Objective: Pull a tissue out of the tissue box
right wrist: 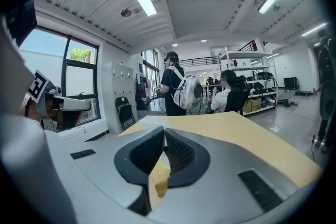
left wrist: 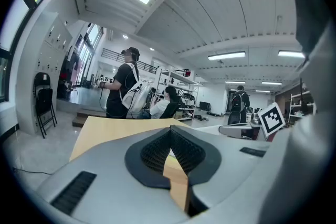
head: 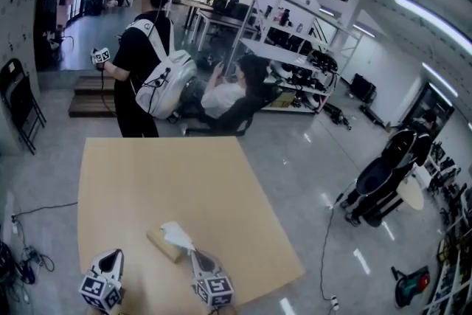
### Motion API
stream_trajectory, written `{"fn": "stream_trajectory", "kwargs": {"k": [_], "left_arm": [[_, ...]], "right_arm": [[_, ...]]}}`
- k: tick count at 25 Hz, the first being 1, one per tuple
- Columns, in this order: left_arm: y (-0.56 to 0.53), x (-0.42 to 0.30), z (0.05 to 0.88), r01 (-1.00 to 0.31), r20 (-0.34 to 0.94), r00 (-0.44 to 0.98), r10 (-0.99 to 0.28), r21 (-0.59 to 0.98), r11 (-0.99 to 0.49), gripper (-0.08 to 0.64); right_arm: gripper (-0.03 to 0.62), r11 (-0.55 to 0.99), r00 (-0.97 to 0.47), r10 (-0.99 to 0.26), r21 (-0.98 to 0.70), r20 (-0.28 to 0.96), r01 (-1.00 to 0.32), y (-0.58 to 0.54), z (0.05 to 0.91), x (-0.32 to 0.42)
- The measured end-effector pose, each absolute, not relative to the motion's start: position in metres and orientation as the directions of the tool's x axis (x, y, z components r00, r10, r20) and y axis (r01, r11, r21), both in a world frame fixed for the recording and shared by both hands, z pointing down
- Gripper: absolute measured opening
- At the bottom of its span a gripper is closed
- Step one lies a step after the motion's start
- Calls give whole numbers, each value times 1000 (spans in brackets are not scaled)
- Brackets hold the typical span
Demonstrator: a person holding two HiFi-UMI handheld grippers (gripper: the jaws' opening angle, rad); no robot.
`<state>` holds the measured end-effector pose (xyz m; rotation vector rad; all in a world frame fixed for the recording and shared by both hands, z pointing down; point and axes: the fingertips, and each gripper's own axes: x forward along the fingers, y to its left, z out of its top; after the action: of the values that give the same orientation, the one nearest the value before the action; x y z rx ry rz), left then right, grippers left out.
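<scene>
The light wooden tabletop point(head: 162, 181) stands on a glossy grey floor point(head: 310, 158) and carries a tan tissue box point(head: 164, 246) near its front edge, a white tissue point(head: 177, 234) rising from it.

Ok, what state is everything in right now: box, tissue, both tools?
Tissue box: flat on the table, a tissue poking out of its top.
Tissue: partly out, lower end in the box.
Left tool: shut, empty.
Right tool: shut on the tissue's edge.

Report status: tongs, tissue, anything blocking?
Left tongs shut, empty, left of tissue box. Right tongs shut, apparently on tissue, which stands up out of the box. Nothing blocking on table.
</scene>
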<state>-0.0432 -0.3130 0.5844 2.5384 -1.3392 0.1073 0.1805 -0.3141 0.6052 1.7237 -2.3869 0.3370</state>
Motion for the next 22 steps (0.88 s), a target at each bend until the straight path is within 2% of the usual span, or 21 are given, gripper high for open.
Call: {"fn": "stream_trajectory", "kwargs": {"k": [22], "left_arm": [[-279,-67,572,-785,130,615,-778,189,-589,8]], "right_arm": [[9,261,-270,-946,-72,181,-963,-244,565,150]]}}
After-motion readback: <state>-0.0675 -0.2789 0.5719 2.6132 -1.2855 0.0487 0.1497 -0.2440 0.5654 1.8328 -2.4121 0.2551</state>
